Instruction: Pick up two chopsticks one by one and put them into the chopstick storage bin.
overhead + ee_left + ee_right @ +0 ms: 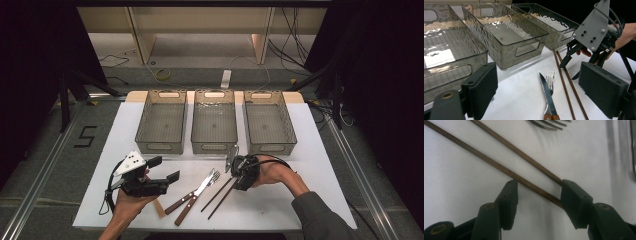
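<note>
A: Dark brown wood, thin and round: a pair of chopsticks (220,194) lying on the white table (310,150), running diagonally, just right of a fork (209,181) and a knife (187,199) with wooden handles.

B: And sitting where against the bins?

A: Lying in front of three clear smoky plastic bins (214,127) standing in a row at the far side, with the far tips of the chopsticks pointing toward the gap between the middle bin and the right one.

B: Right gripper (539,192) doing what?

A: Pointing down over the far ends of the chopsticks. Standing about half open, jaws straddling the sticks. In the right gripper view, one stick passing between the two black pads (510,195), the other running up against the inner face of the right-hand pad. Not clamping yet; a gap showing beside the left-hand pad. Touching the table or hovering just above it: impossible to tell.

B: Left gripper (165,172)?

A: Resting low at the near left of the table, held in a hand, jaws standing wide apart and gripping nothing. Aiming across toward the cutlery, with the knife blade and fork tines lying ahead in the left gripper view.
</note>
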The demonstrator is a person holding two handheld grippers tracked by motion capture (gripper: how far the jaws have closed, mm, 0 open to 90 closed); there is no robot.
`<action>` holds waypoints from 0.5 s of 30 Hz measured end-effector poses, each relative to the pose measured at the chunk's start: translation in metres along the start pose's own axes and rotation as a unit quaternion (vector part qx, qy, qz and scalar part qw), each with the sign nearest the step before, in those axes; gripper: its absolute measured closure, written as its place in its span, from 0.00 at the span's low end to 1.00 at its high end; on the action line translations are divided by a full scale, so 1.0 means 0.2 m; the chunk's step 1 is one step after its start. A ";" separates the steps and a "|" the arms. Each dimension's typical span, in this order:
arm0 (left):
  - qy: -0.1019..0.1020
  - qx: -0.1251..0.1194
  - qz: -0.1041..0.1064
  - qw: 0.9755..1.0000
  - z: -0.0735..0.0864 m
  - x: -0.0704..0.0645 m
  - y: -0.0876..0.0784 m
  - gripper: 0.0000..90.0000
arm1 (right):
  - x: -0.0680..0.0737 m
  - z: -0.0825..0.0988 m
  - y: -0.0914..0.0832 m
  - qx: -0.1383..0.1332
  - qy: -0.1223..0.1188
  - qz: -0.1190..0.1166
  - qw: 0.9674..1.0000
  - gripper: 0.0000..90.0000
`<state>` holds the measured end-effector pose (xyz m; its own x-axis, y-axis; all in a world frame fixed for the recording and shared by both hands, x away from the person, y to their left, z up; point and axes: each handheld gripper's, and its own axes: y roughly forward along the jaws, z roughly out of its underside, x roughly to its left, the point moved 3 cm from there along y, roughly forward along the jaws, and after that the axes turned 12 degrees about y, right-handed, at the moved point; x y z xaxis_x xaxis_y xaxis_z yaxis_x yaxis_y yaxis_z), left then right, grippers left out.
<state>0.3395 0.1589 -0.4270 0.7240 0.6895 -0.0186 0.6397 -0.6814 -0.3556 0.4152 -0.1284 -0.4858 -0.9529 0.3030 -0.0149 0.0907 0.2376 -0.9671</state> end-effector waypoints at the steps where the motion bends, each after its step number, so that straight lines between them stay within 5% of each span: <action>1: 0.000 0.000 0.000 1.000 0.00 0.00 0.00 0.17 | 0.00 0.00 0.00 0.004 0.000 0.003 1.000 0.55; 15: 0.000 0.001 0.000 1.000 0.00 0.00 0.00 0.17 | 0.04 0.03 -0.01 0.042 -0.030 0.004 0.999 0.66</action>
<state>0.3395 0.1586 -0.4271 0.7244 0.6891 -0.0194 0.6389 -0.6816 -0.3568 0.4046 -0.1321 -0.4853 -0.9682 0.2476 -0.0349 0.0755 0.1563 -0.9848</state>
